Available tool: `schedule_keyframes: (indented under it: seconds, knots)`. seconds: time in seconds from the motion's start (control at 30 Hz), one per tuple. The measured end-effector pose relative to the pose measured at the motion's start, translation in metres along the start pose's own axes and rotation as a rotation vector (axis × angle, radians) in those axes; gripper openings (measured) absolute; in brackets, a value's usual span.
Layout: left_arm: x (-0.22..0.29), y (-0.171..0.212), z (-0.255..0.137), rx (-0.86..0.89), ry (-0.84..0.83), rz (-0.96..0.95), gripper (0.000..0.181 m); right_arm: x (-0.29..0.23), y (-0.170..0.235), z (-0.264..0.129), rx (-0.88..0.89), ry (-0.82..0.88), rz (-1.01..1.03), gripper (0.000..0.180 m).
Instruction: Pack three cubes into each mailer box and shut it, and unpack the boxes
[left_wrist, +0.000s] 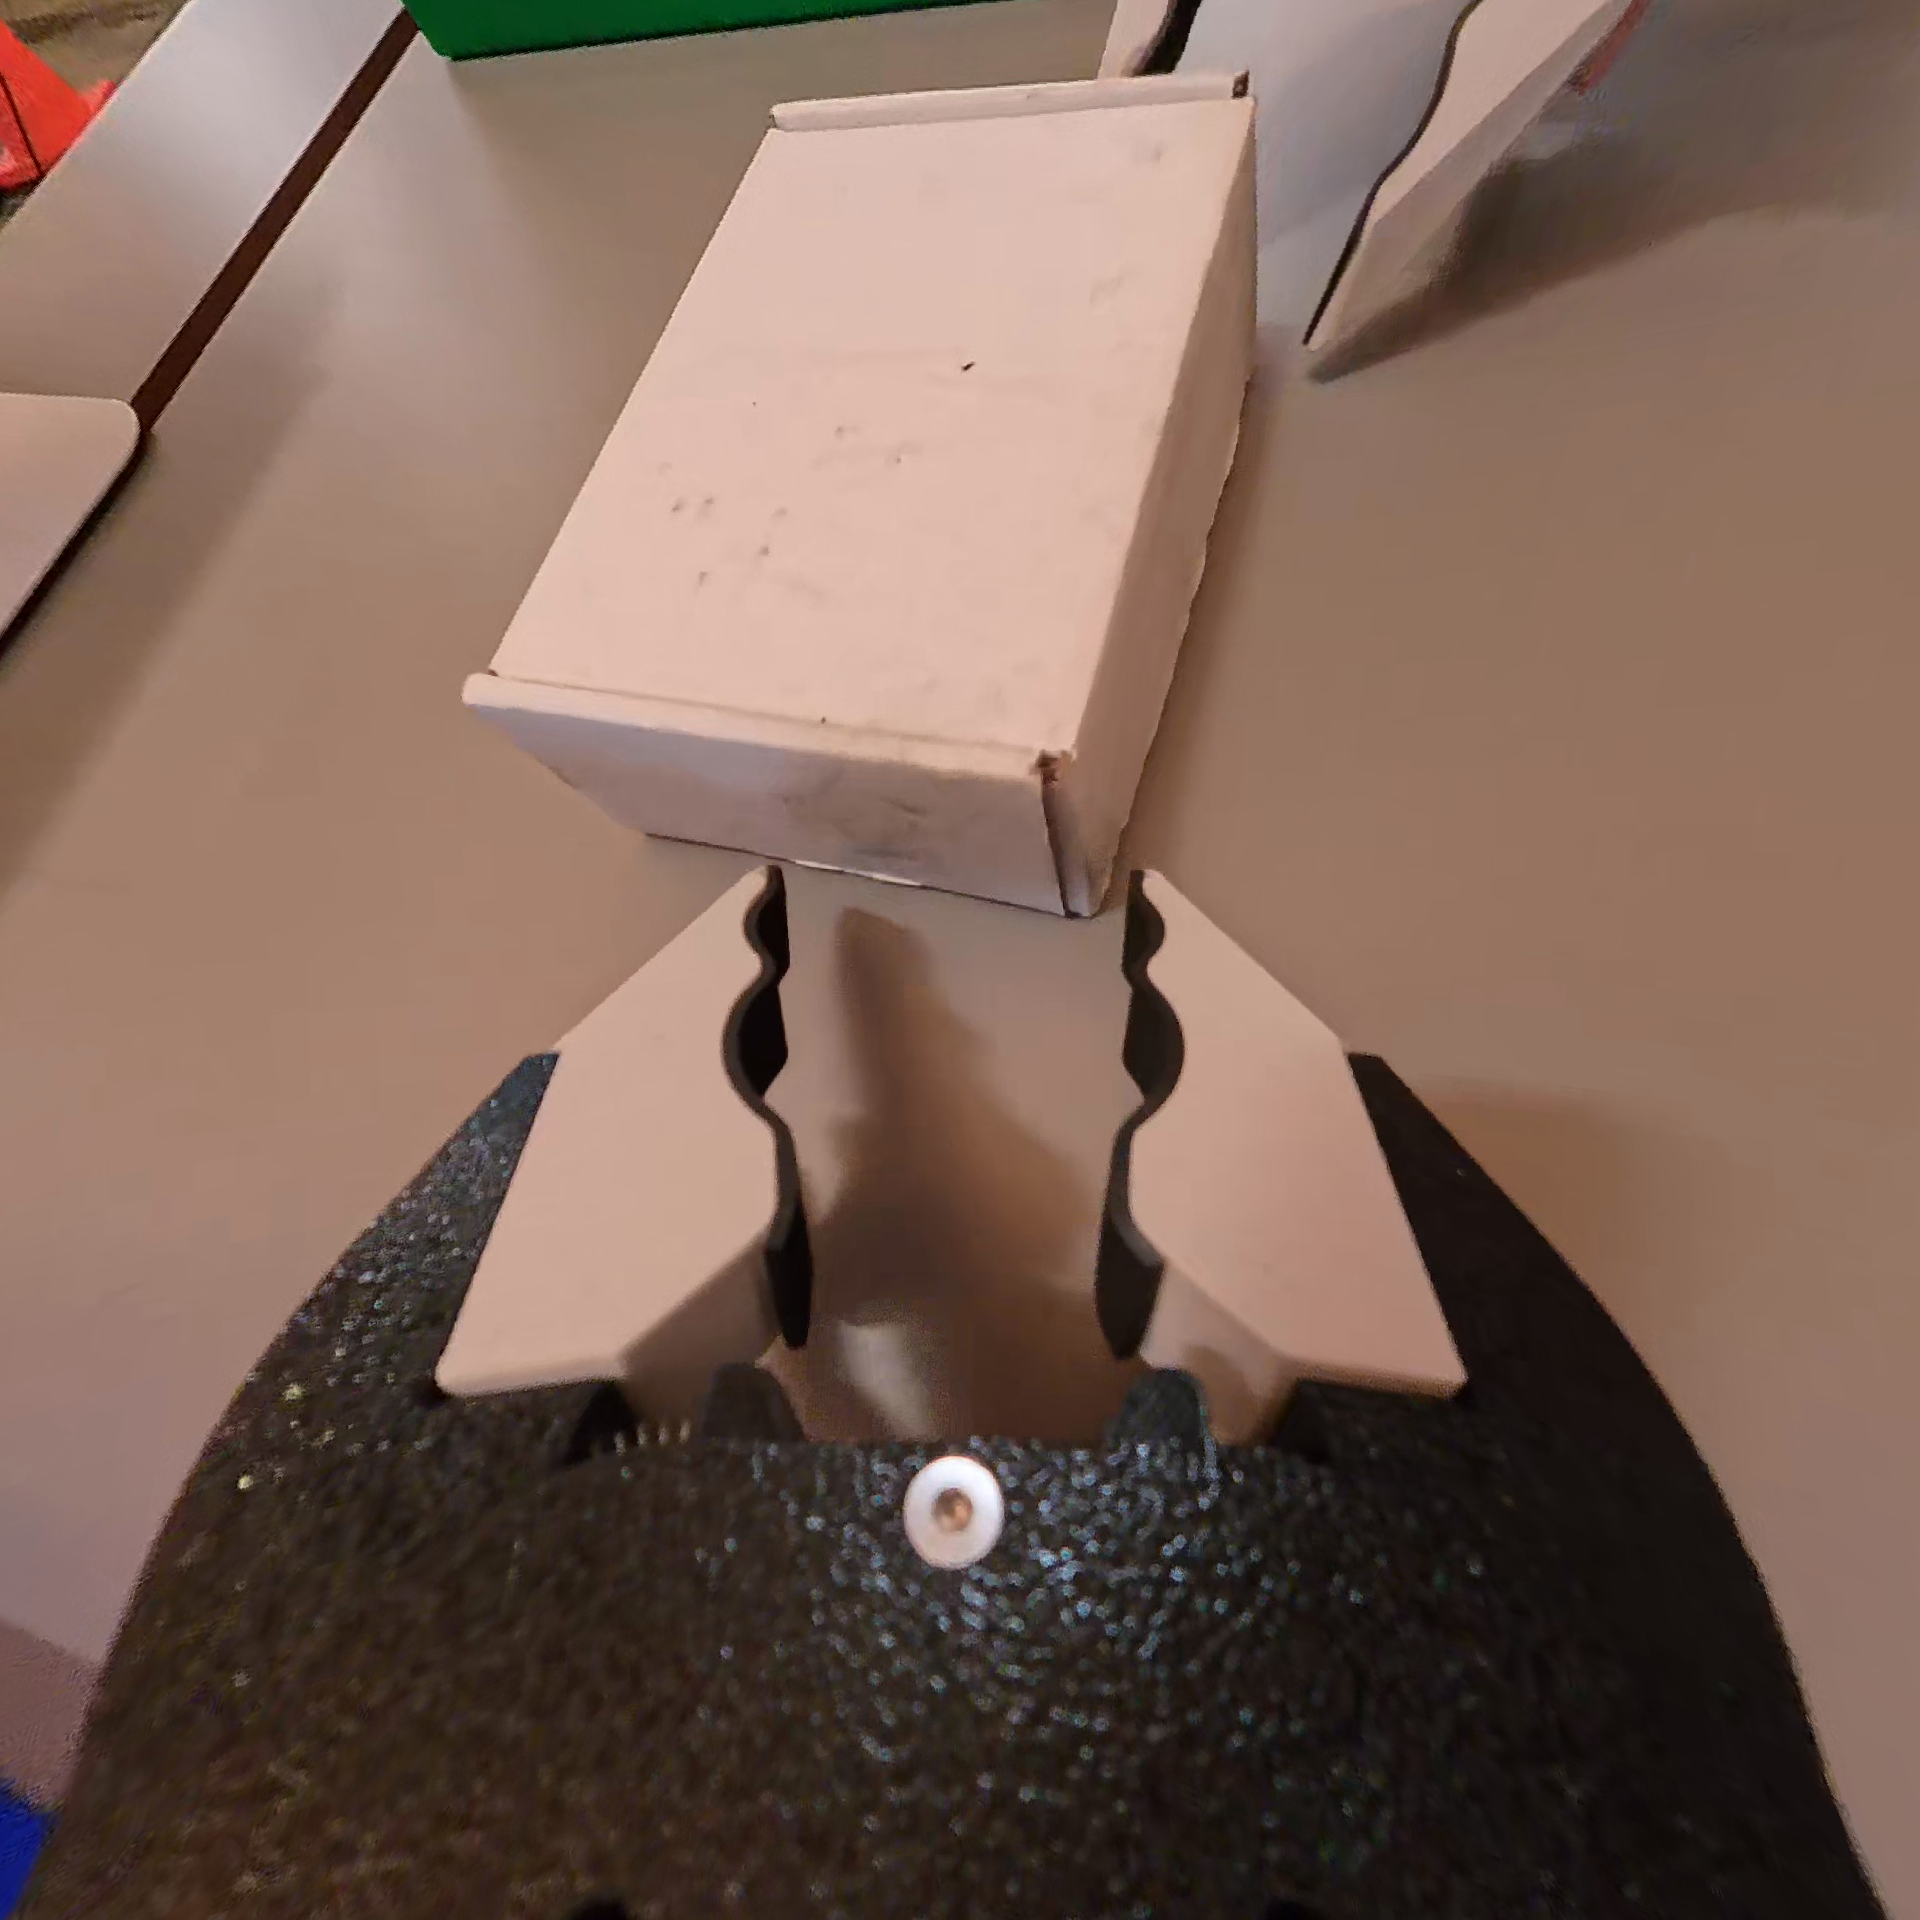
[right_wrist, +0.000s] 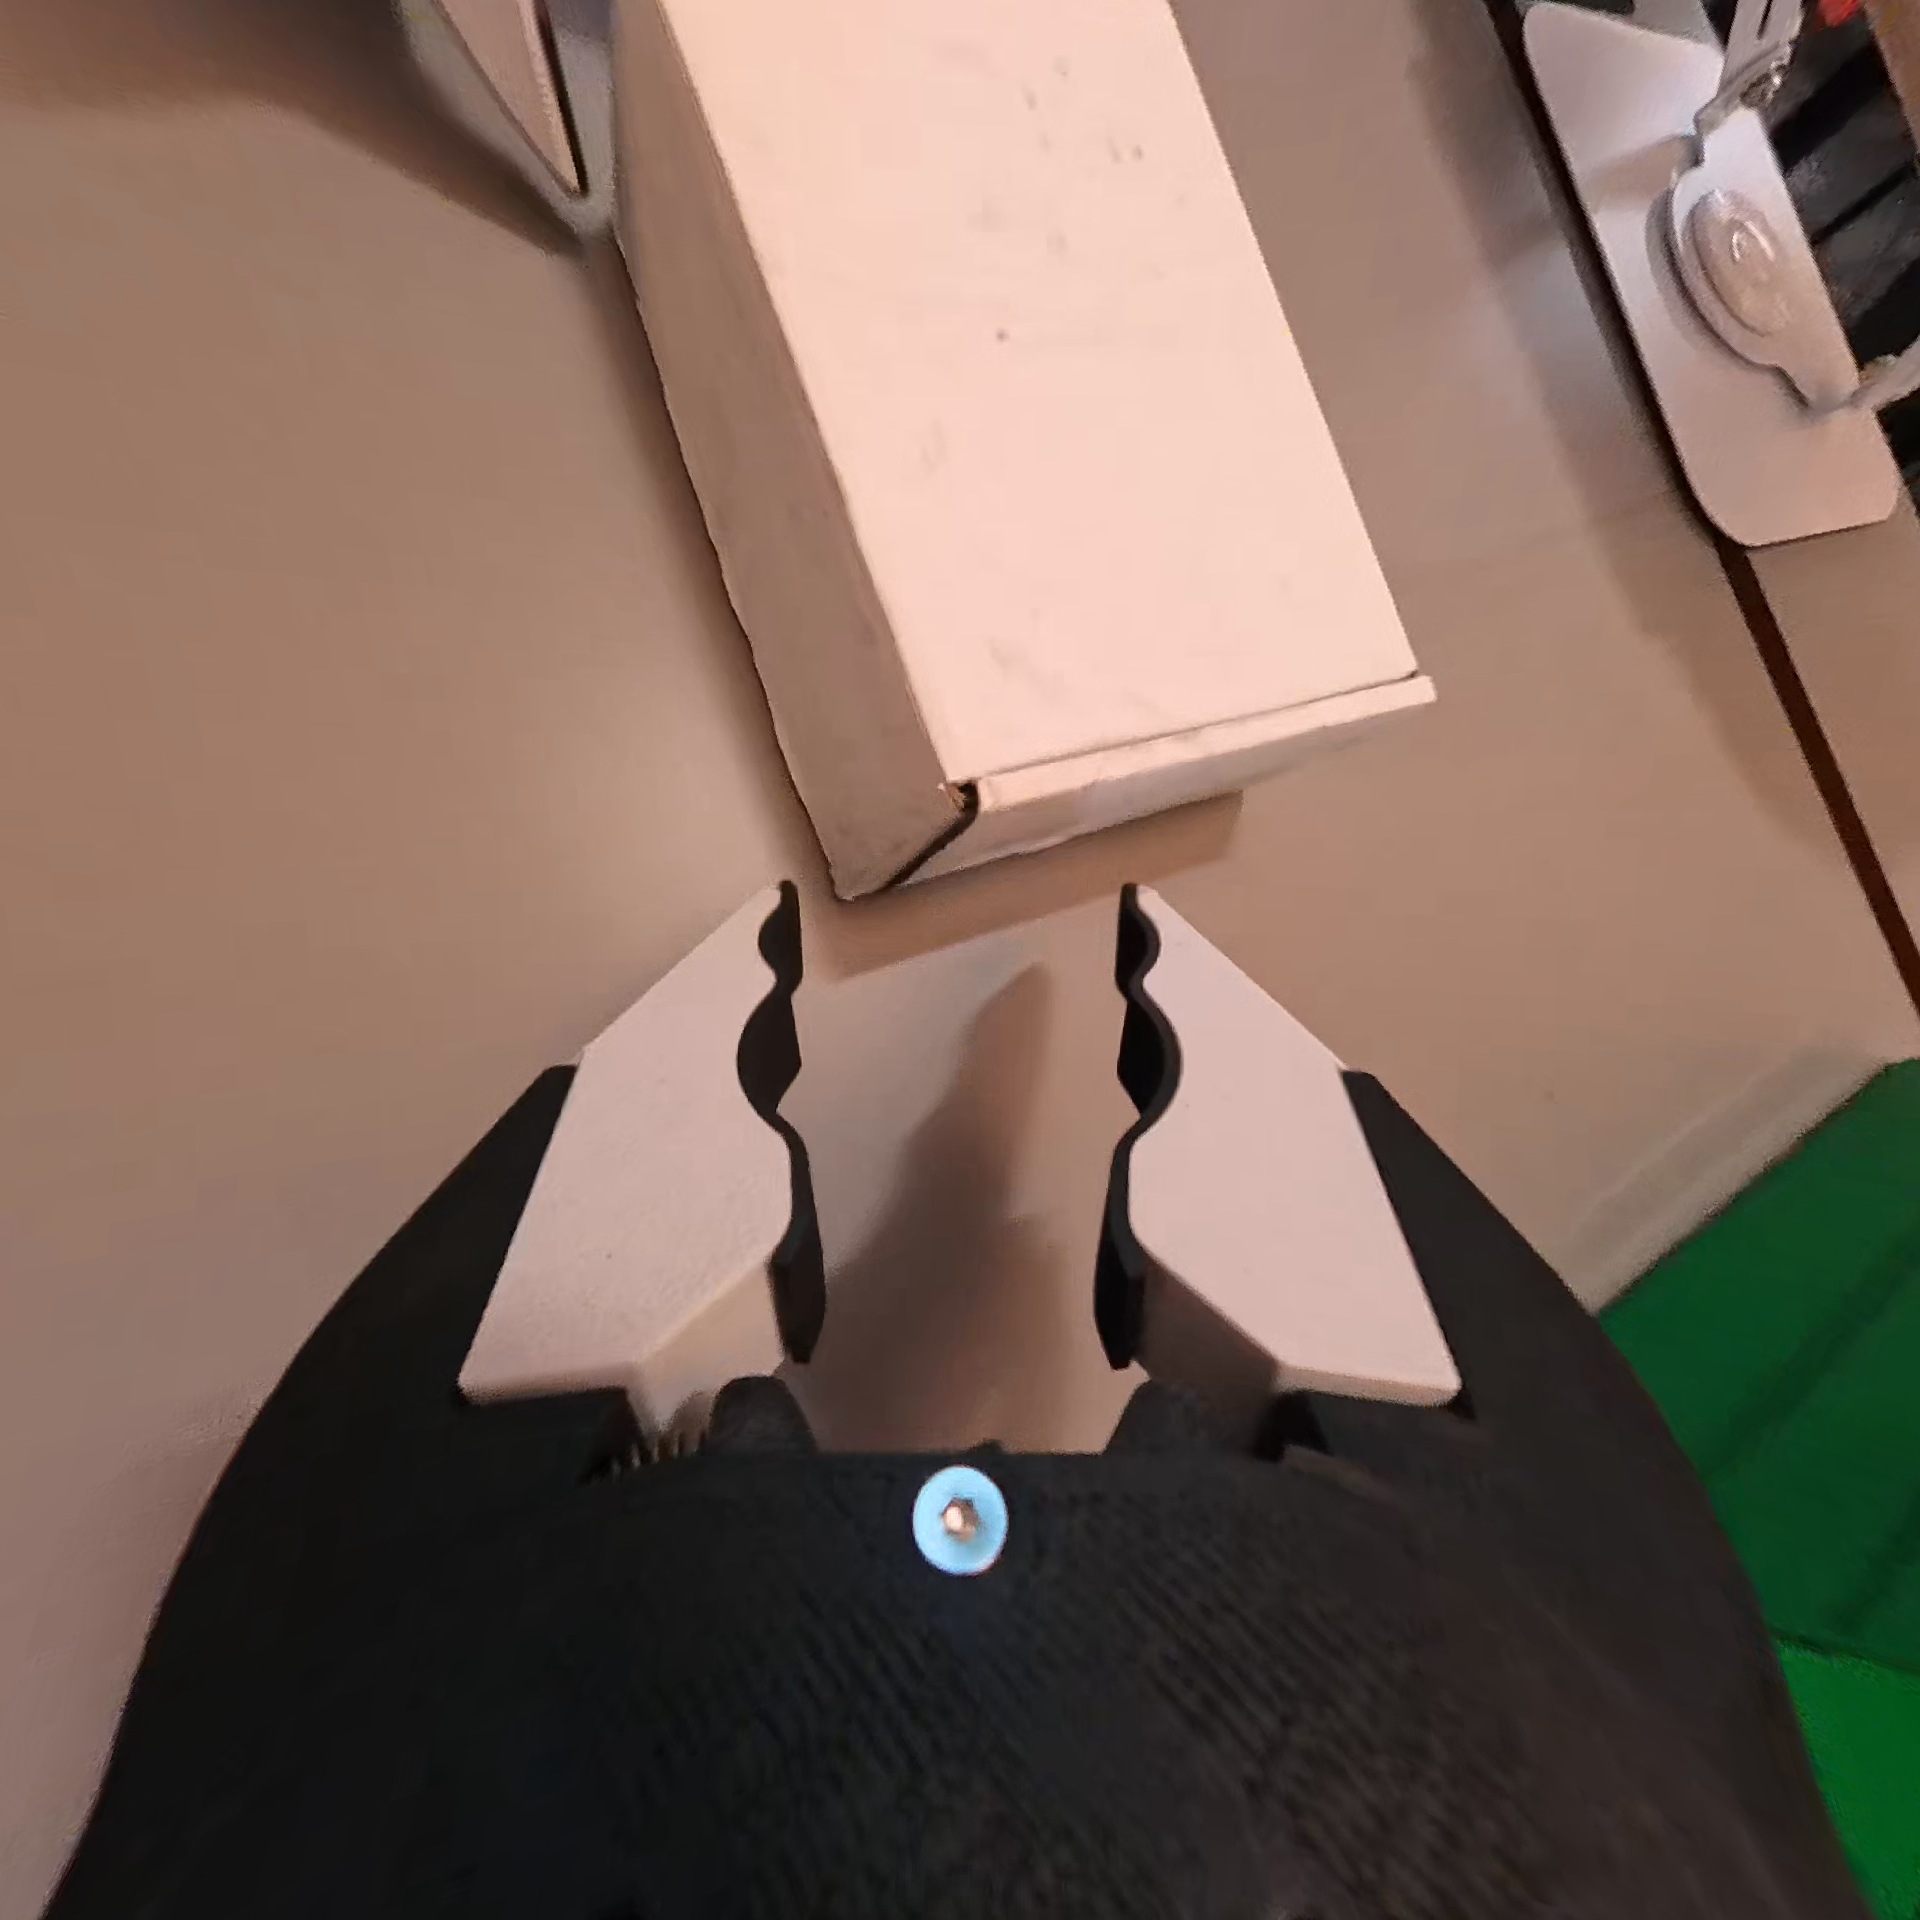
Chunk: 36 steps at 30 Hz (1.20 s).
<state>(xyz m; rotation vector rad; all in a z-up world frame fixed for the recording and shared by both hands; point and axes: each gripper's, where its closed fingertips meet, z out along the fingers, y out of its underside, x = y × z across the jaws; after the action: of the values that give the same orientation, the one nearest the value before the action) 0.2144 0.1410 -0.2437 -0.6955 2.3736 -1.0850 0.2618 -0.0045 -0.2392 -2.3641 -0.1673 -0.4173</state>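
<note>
A closed white mailer box (left_wrist: 883, 499) lies on the beige table in the left wrist view, just beyond my left gripper (left_wrist: 956, 894), which is open and empty with its fingertips close to the box's near end. In the right wrist view a closed white mailer box (right_wrist: 1039, 416) lies just beyond my right gripper (right_wrist: 956, 914), which is open and empty, its tips near the box's near left corner. I cannot tell whether both views show the same box. No cubes are in view.
A green bin (left_wrist: 748, 21) stands at the far edge of the table and also shows at the right in the right wrist view (right_wrist: 1766, 1403). Another white box (left_wrist: 1475, 177) sits at the upper right. A white plate with a metal fitting (right_wrist: 1745, 270) lies right.
</note>
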Motion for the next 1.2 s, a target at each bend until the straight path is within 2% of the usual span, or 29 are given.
schedule_keyframes:
  seconds: [0.1,0.2,0.23,0.43,0.47,0.5,0.67,0.83,0.87,0.93,1.0,1.13,1.2]
  knots:
    - [0.002,0.001,0.002,-0.015,0.03,-0.016,0.061,0.002,-0.01,0.002,0.076,-0.033,0.058,0.056]
    - [0.004,0.005,0.008,-0.054,0.045,-0.004,0.053,0.003,-0.008,0.008,0.07,-0.06,0.071,0.047]
    - [0.004,0.003,0.009,-0.052,0.043,0.007,0.053,0.002,-0.007,0.009,0.068,-0.078,0.063,0.035]
    - [0.0,0.002,0.011,-0.056,0.019,0.015,0.05,0.004,-0.007,0.011,0.057,-0.082,0.01,0.033]
    - [0.001,0.003,0.012,-0.06,0.02,0.02,0.039,0.003,-0.006,0.011,0.049,-0.083,-0.006,0.032]
    - [0.002,0.002,0.012,-0.063,0.01,0.03,0.036,0.004,-0.006,0.012,0.039,-0.077,-0.032,0.032]
    - [-0.002,0.003,0.012,-0.067,-0.04,0.034,0.035,0.008,-0.008,0.016,0.01,-0.036,-0.07,0.03]
    - [-0.006,0.004,0.013,-0.07,-0.031,-0.028,0.041,0.008,-0.008,0.016,0.027,-0.051,-0.017,0.033]
    - [-0.006,0.004,0.012,-0.067,-0.03,-0.025,0.048,0.008,-0.006,0.015,0.027,-0.042,-0.034,0.036]
    - [-0.007,0.005,0.009,-0.062,-0.05,-0.015,0.058,0.013,0.001,0.01,0.005,0.002,-0.033,0.064]
    - [-0.008,0.007,0.005,-0.061,-0.061,-0.037,0.057,0.017,0.007,0.003,0.007,0.002,0.045,0.07]
    - [-0.004,0.007,0.004,-0.055,-0.033,-0.075,0.05,0.019,-0.006,0.001,0.146,-0.054,0.177,0.059]
    - [-0.005,0.008,0.006,-0.069,-0.022,-0.087,0.046,0.015,-0.008,0.007,0.151,-0.093,0.187,0.059]
